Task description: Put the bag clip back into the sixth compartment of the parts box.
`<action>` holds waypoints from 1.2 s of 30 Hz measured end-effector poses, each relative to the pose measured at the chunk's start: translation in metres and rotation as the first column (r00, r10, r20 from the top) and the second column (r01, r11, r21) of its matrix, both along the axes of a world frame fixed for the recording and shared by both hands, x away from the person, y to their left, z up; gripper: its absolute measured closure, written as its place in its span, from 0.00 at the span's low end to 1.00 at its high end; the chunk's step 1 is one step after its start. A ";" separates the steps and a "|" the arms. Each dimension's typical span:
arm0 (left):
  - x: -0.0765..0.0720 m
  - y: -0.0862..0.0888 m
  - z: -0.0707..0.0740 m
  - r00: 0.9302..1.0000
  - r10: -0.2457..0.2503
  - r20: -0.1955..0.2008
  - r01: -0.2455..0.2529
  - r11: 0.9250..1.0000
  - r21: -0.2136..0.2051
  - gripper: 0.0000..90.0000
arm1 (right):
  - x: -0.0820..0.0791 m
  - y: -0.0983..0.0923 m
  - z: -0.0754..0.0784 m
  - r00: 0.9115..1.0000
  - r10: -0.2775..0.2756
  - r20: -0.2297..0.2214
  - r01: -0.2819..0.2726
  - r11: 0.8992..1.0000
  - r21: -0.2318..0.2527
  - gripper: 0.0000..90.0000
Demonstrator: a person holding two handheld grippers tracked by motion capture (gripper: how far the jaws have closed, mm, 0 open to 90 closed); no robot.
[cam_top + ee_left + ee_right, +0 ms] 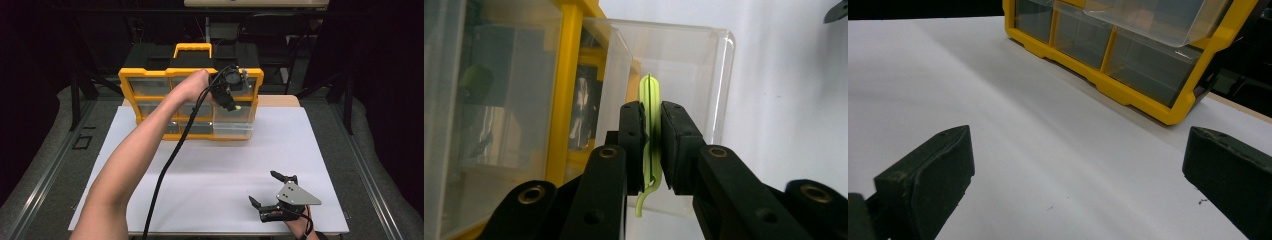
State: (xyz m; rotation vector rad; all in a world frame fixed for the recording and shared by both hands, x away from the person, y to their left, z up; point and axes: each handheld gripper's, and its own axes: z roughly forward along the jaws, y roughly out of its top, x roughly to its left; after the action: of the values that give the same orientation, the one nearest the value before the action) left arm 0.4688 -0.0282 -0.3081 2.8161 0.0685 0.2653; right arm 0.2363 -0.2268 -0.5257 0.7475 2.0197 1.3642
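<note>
**Green clip held over the open drawer**

White paper covers your table [210, 165], and dark room lies all around it. At the far side of the table stands a yellow drawer box [150, 85] with a yellow handle [193, 48] on top. Its little drawers are see-through plastic.

One clear drawer [233, 120] on the right side of the box is pulled out toward you. In the left gripper view it sits just behind the jaws, open at the top [674, 65].

Your left arm reaches across the table to the box. Your left gripper [231, 102] is up at the pulled-out drawer. Its two black fingers [631, 145] are almost closed. They squeeze a thin green clip [650, 135] between them. The clip stands on its edge, with its round top poking up above the fingers and a small curled end hanging down below them. Both pads press on the clip's flat sides. The clip is over the open drawer, but you cannot tell if it touches the drawer. A black cable [165, 170] trails from this gripper back along your arm.

Your right gripper [269, 189] is near your edge of the table, at the right, well apart from the box. Your right hand [299, 225] holds it low over the paper. Its two fingers [928, 175] are spread wide open. Nothing is between them, just bare white paper [1058, 150]. A grey three-cornered plate [296, 195] sits on top of it. In the right gripper view the box [1148, 102] stands farther off on the paper, with the pulled-out drawer [1153, 20] sticking out above.
</note>
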 end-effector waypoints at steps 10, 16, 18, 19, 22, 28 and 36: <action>0.001 -0.007 -0.011 1.000 -0.001 -0.007 0.001 1.000 0.019 0.89 | 0.000 0.000 0.000 1.000 -0.001 0.000 0.001 1.000 -0.002 0.00; 0.002 -0.010 -0.019 1.000 -0.002 -0.012 0.003 0.999 0.033 0.89 | 0.000 0.000 0.000 1.000 -0.001 0.000 0.001 1.000 -0.002 0.00; 0.002 -0.011 -0.022 1.000 -0.005 -0.016 0.006 0.999 0.034 0.89 | 0.000 0.000 0.000 1.000 -0.001 0.000 0.001 1.000 -0.002 0.00; 0.003 -0.012 -0.023 1.000 -0.010 -0.013 0.010 0.999 0.038 0.89 | 0.000 0.000 0.000 1.000 -0.001 0.000 0.001 1.000 -0.001 0.00; 0.004 -0.013 -0.028 1.000 -0.006 -0.014 0.007 0.999 0.039 0.89 | 0.000 0.000 0.000 1.000 -0.001 0.001 0.001 1.000 -0.003 0.00; 0.006 -0.015 -0.033 1.000 0.000 -0.027 0.001 0.999 0.038 0.89 | 0.000 0.000 0.000 1.000 -0.001 0.001 0.001 1.000 -0.002 0.00; 0.007 -0.017 -0.042 0.999 0.013 -0.036 -0.011 0.999 0.049 0.89 | 0.000 0.000 0.000 1.000 -0.001 -0.001 0.001 1.000 -0.002 0.00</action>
State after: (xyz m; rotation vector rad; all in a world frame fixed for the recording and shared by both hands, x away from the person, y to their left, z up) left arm 0.4761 -0.0452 -0.3505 2.8697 0.0883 0.2215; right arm 0.2361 -0.2271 -0.5257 0.7479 2.0205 1.3614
